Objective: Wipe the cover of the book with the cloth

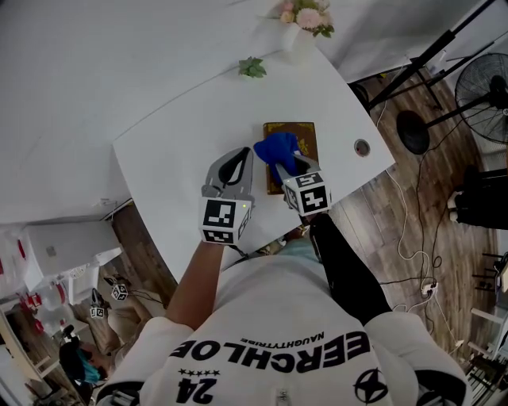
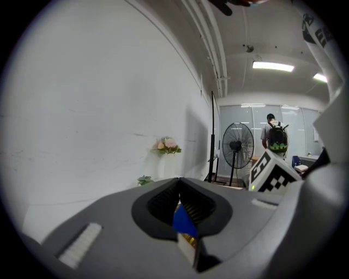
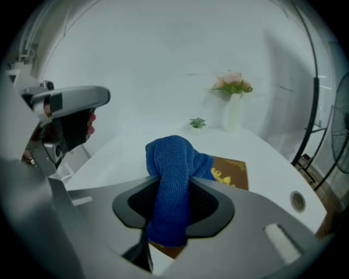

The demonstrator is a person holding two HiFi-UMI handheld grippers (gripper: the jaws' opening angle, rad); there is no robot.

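A brown book (image 1: 295,135) with gold print lies on the white table (image 1: 182,135), toward its right side. My right gripper (image 1: 295,166) is shut on a bunched blue cloth (image 1: 277,148), and the cloth hangs over the book's near left part. In the right gripper view the cloth (image 3: 170,185) fills the jaws of that gripper (image 3: 173,182), with the book (image 3: 232,173) just beyond. My left gripper (image 1: 243,154) hovers just left of the book, jaws together and holding nothing. Through the hollow of the left gripper (image 2: 179,181), a bit of cloth (image 2: 184,219) shows.
A white vase of pink flowers (image 1: 300,24) and a small green plant (image 1: 252,68) stand at the table's far edge. A round cable hole (image 1: 362,147) sits right of the book. A standing fan (image 1: 486,87) and a light stand (image 1: 413,131) are on the floor to the right.
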